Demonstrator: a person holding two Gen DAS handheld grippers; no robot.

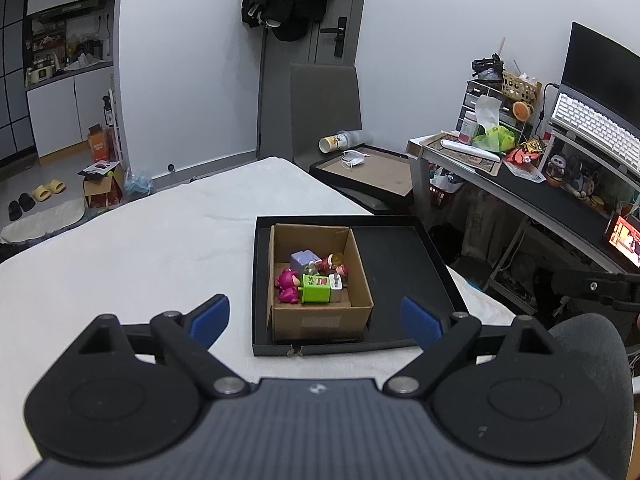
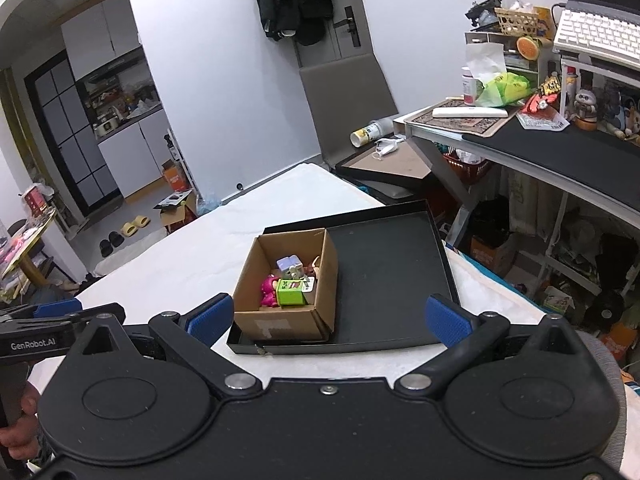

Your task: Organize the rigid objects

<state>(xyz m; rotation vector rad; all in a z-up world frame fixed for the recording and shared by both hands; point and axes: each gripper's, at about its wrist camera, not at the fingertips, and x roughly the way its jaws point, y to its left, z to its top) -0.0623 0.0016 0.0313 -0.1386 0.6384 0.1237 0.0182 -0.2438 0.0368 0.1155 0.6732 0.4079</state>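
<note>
An open cardboard box stands in the left half of a shallow black tray on a white-covered table. Inside lie several small toys: a pink bear figure, a green cube, a lilac cube and a red-and-tan figure. My left gripper is open and empty, in front of the box. My right gripper is open and empty, also short of the tray. The left gripper also shows at the left edge of the right wrist view.
A grey chair stands behind the table. Another black tray with a face mask sits beyond. A cluttered desk with keyboard, drawers and figures is to the right. Boxes and slippers lie on the floor at left.
</note>
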